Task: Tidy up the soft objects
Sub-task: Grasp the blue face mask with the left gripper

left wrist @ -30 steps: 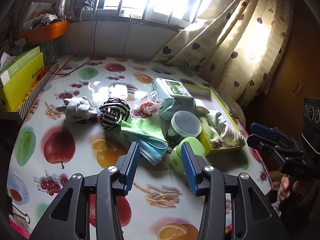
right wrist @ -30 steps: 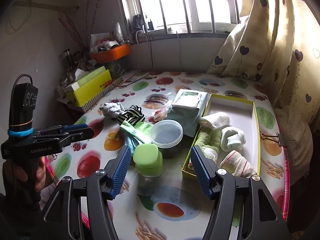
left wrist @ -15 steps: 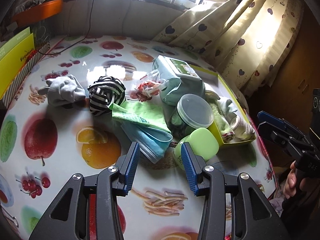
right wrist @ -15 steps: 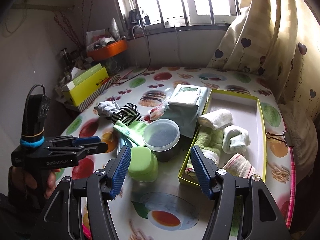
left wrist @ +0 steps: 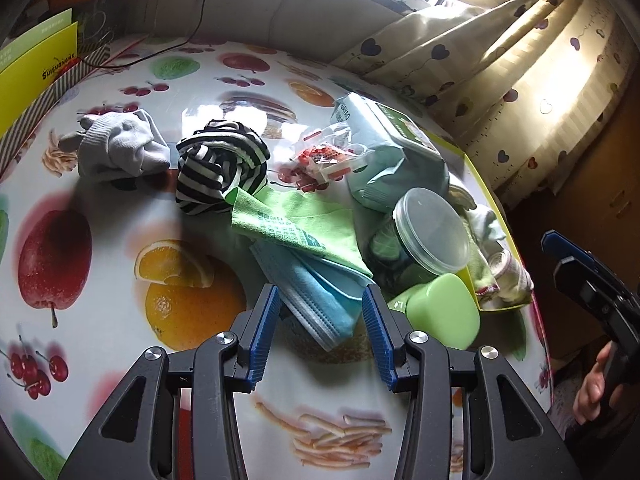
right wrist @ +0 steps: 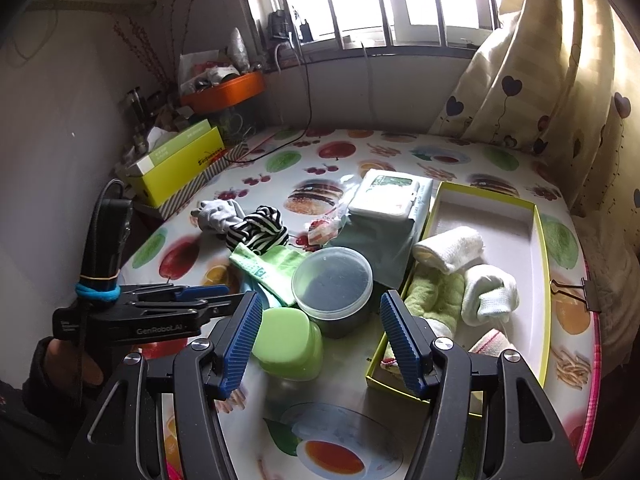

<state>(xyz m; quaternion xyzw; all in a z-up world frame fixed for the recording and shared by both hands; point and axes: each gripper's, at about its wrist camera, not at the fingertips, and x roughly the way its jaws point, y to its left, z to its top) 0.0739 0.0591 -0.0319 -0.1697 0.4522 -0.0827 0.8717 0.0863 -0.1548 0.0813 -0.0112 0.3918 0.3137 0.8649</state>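
Note:
A blue cloth (left wrist: 320, 296) lies under a green cloth (left wrist: 296, 224) on the fruit-print table (left wrist: 120, 208). My left gripper (left wrist: 320, 320) is open, its jaws on either side of the blue cloth's near end. A striped sock ball (left wrist: 222, 168) and a grey sock (left wrist: 120, 148) lie further left. My right gripper (right wrist: 320, 328) is open and empty above the green jar (right wrist: 288, 344). The yellow-rimmed box (right wrist: 540, 240) holds a white towel roll (right wrist: 448, 248), a green towel (right wrist: 436, 292) and a white sock (right wrist: 490, 294).
A lidded round tub (right wrist: 332, 280), a wet-wipes pack (right wrist: 388, 196) and a snack bag (left wrist: 328, 156) crowd the middle. A yellow carton (right wrist: 180, 168) stands at the far left edge. A binder clip (right wrist: 576, 288) lies right of the box. Curtains (right wrist: 560, 80) hang at the right.
My left gripper has moved forward and down until its open jaws straddle the blue cloth. My right gripper has drifted slightly back and stays open.

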